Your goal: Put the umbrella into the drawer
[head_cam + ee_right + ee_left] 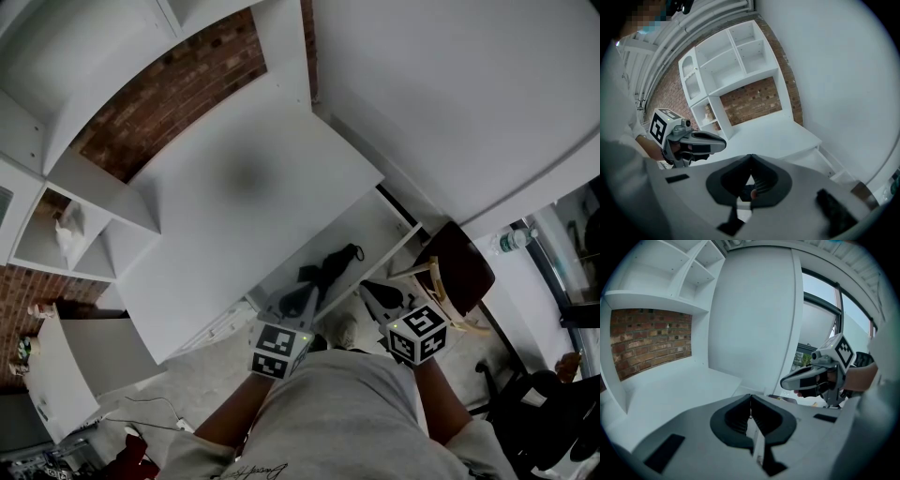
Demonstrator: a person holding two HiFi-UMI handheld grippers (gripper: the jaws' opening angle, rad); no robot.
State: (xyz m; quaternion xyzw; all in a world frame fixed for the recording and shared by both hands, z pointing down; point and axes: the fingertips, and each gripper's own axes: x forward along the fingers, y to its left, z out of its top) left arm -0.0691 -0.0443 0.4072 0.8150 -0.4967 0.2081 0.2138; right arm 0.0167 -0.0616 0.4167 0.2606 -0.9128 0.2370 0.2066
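A black folded umbrella [328, 269] lies inside the open white drawer [380, 220] under the desk's front edge. My left gripper [302, 298] hovers at the drawer's near side, just short of the umbrella, its jaws shut with nothing between them [751, 397]. My right gripper [370, 288] is beside it at the drawer's near right, jaws also shut and empty [751, 157]. Each gripper shows in the other's view: the right gripper [812, 378] and the left gripper [696, 140]. The open drawer [832, 171] lies at the lower right of the right gripper view.
The white desk top [244, 187] spreads behind the drawer, backed by a brick wall [178, 84]. White shelves [66, 230] stand at the left. A chair with a brown seat [457, 267] stands right of the drawer, a black office chair [539, 412] farther right.
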